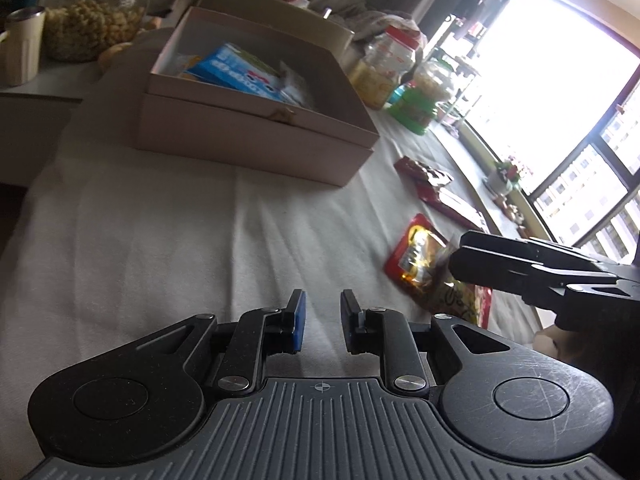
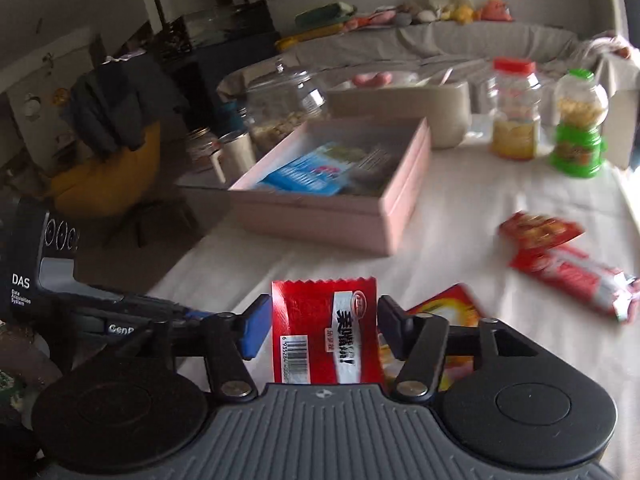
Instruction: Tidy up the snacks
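My right gripper [image 2: 322, 326] is shut on a red snack packet [image 2: 325, 332] with a barcode, held upright above the white tablecloth. In the left wrist view the right gripper [image 1: 456, 266] shows at the right edge, over red and yellow snack packets [image 1: 420, 256]. My left gripper [image 1: 322, 322] is open and empty, low over the cloth. The open pink box [image 1: 256, 136] holds a blue packet [image 1: 240, 72]. It also shows in the right wrist view [image 2: 332, 208], ahead of the held packet.
More red packets [image 2: 560, 260] lie to the right on the cloth [image 2: 460, 240]. A red-lidded jar [image 2: 514, 110] and a green candy dispenser [image 2: 578, 124] stand behind the box. A glass jar [image 1: 96, 12] and a mug [image 1: 20, 44] stand at far left.
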Action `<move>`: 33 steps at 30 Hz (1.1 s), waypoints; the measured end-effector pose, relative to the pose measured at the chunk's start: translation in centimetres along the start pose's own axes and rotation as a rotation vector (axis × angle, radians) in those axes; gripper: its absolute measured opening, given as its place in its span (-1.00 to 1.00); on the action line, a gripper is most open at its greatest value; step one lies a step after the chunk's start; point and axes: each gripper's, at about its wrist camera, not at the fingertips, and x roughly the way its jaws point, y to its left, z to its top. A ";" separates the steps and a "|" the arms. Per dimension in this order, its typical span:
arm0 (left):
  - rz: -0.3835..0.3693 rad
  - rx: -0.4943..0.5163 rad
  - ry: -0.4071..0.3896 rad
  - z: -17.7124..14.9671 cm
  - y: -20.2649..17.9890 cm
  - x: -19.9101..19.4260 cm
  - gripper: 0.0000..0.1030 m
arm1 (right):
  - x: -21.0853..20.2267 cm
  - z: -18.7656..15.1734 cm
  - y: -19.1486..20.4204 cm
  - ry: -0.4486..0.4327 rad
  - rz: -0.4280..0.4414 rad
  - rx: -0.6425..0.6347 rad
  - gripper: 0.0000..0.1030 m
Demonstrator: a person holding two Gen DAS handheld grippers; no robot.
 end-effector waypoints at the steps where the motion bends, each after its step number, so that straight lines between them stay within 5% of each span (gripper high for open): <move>1: 0.003 0.001 -0.003 0.0 0.1 -0.2 -0.58 | 0.1 -0.1 -0.1 -0.006 -0.020 0.011 0.24; 9: 0.007 0.084 -0.030 0.7 -0.9 0.1 -0.58 | -2.2 -3.5 -3.0 -0.040 -0.238 0.059 0.34; 14: 0.034 0.090 -0.056 2.7 -0.7 2.7 -0.58 | -3.0 -5.2 -2.7 -0.043 -0.237 0.027 0.35; 24: -0.051 0.122 0.050 1.7 -1.8 4.9 -0.57 | -2.4 -7.4 -3.6 -0.031 -0.348 0.023 0.37; 27: -0.048 0.174 0.068 0.6 -2.9 4.1 -0.57 | -2.2 -7.9 -4.3 -0.028 -0.357 0.056 0.47; 33: 0.058 0.365 -0.019 -0.3 -5.8 1.7 -0.57 | -2.7 -8.6 -4.5 -0.064 -0.360 0.085 0.49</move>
